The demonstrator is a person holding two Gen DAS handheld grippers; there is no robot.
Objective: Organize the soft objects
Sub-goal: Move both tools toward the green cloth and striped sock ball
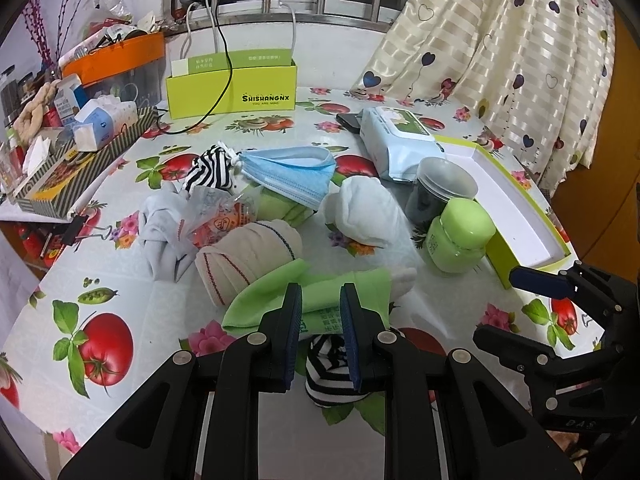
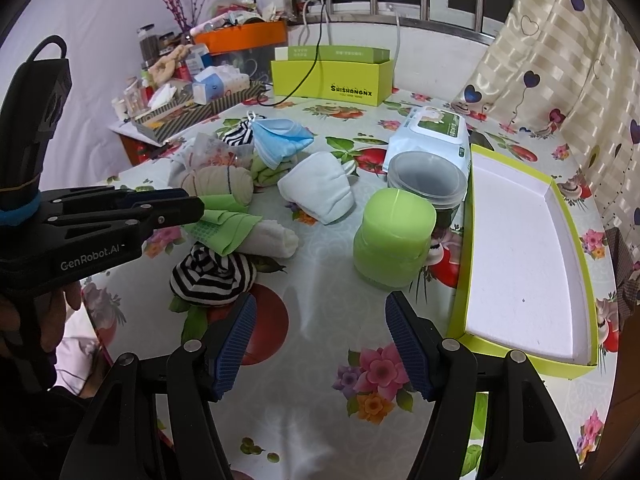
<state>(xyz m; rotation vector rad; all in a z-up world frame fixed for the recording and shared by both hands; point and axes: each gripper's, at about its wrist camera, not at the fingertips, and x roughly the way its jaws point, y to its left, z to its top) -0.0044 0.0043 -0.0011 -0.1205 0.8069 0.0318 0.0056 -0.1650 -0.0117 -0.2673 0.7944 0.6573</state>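
Note:
My left gripper [image 1: 320, 294] is shut on a lime green cloth [image 1: 360, 284], which drapes over a white roll [image 2: 280, 240]. Seen from the right wrist, the left gripper [image 2: 198, 207] comes in from the left, a hand behind it. A black-and-white striped sock ball [image 2: 212, 276] lies just below the cloth. My right gripper [image 2: 322, 340] stands open over bare tablecloth with nothing between its fingers. Further back lie a beige sock roll [image 1: 248, 260], a white towel roll [image 1: 360, 212], blue face masks [image 1: 288, 172] and a second striped bundle [image 1: 212, 168].
An empty lime box lid [image 2: 520, 240] lies at the right. Beside it stand a green jar [image 2: 392, 240] and a clear tub [image 2: 428, 180], with a wipes pack [image 2: 432, 132] behind. A lime box [image 1: 232, 92] stands at the back and a cluttered tray [image 1: 80, 160] at the left.

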